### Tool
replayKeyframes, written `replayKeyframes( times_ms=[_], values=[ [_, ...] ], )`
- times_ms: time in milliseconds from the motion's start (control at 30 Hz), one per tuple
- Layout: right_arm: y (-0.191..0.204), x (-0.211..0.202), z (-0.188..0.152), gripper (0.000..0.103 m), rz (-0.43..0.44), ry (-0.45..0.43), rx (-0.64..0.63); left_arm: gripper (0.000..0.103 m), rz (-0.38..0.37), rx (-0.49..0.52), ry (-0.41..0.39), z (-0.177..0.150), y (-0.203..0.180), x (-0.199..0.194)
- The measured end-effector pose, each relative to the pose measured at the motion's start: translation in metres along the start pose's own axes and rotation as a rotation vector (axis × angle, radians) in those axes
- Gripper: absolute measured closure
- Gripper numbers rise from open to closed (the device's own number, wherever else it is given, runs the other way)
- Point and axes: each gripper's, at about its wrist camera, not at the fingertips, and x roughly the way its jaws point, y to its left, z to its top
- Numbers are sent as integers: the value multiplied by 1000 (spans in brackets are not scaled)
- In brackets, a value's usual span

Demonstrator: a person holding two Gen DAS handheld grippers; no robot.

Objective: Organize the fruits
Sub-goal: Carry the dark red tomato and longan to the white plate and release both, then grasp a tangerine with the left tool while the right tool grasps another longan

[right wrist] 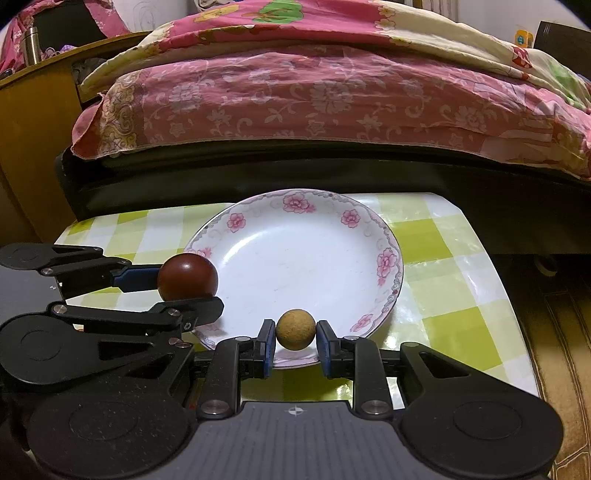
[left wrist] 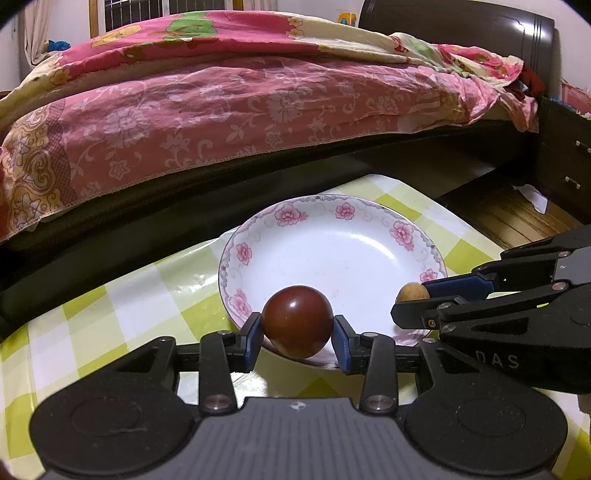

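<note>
Only readable text: "DAS", pale raised letters on the black body of the right gripper, right edge of the left wrist view, lower half. May be part of a longer word, cut off. Nothing readable in the right wrist view.

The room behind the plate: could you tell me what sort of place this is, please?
Most likely a home bedroom. A bed with a pink floral bedspread and a dark headboard fills the background, and the plate sits on a small table with a green checked cloth drawn up beside it.
</note>
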Motion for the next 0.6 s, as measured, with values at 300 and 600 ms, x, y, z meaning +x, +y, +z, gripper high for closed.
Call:
replayKeyframes(
  times_ms=[300,600],
  values=[
    [-2,0,2,78,-6,-5,8,54,3,-8,-3,1,2,2],
    [0,-4,1,73,-3,-12,9,54,9,-8,-16,2,4,-9]
  ],
)
